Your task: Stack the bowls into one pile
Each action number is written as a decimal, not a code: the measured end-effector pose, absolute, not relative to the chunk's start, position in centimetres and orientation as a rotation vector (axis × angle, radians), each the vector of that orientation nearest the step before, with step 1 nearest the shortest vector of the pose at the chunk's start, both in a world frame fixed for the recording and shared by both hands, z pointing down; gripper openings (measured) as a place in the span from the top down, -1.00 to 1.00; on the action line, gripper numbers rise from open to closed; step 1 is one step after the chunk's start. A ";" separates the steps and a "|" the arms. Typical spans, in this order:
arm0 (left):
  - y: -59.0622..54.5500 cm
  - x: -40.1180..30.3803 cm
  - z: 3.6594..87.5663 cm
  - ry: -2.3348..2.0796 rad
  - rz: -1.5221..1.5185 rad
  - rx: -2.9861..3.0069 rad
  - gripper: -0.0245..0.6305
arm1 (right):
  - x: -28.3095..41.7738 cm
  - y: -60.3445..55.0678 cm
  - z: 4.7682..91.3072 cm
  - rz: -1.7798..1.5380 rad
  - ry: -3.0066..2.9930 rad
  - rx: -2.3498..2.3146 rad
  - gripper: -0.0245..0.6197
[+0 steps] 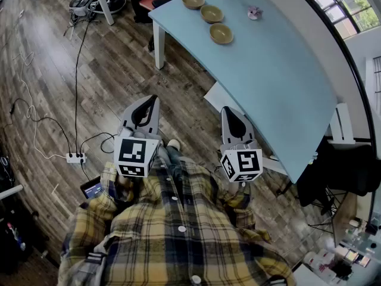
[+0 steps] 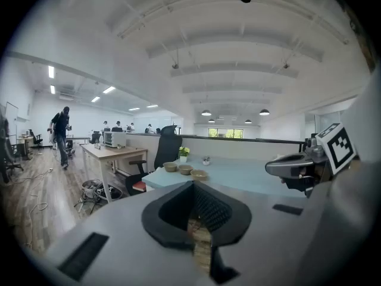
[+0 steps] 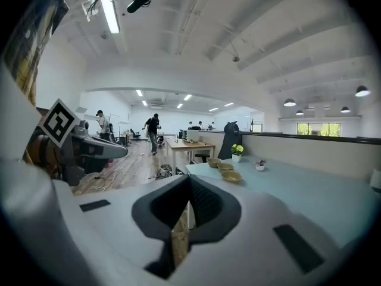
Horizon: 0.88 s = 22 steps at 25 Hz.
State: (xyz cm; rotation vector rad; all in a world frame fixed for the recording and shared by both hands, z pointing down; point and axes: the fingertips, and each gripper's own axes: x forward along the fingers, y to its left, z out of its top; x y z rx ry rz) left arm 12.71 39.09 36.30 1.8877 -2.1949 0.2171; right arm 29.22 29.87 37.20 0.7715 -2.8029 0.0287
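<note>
Shut and empty, my left tongs (image 1: 150,103) and right tongs (image 1: 228,113), smooth grey plastic with black ribbed pads, hang above the wood-plank floor (image 1: 119,58). Three shallow round tan bowls (image 1: 212,13) sit unstacked in a row, well apart from both, on the far end of the smooth pale-blue surface (image 1: 280,82).

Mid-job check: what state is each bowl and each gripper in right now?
Nearest tan round bowl: upright, empty, unstacked, on the light blue table.
Middle tan round bowl: upright, empty, unstacked.
Farthest tan round bowl: upright, empty, unstacked.
Left gripper: shut, holding nothing.
Right gripper: shut, holding nothing.
</note>
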 end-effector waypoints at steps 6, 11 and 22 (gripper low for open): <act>39.5 14.1 36.3 -2.210 0.252 1.892 0.95 | 30.9 30.3 36.8 0.158 -2.889 0.769 0.90; 39.9 13.8 36.6 -2.204 0.237 1.869 0.66 | 29.9 30.6 36.4 0.215 -2.928 0.702 0.64; 36.0 7.0 38.4 -2.138 0.221 1.872 0.25 | 22.3 27.6 38.0 0.282 -2.875 0.644 0.34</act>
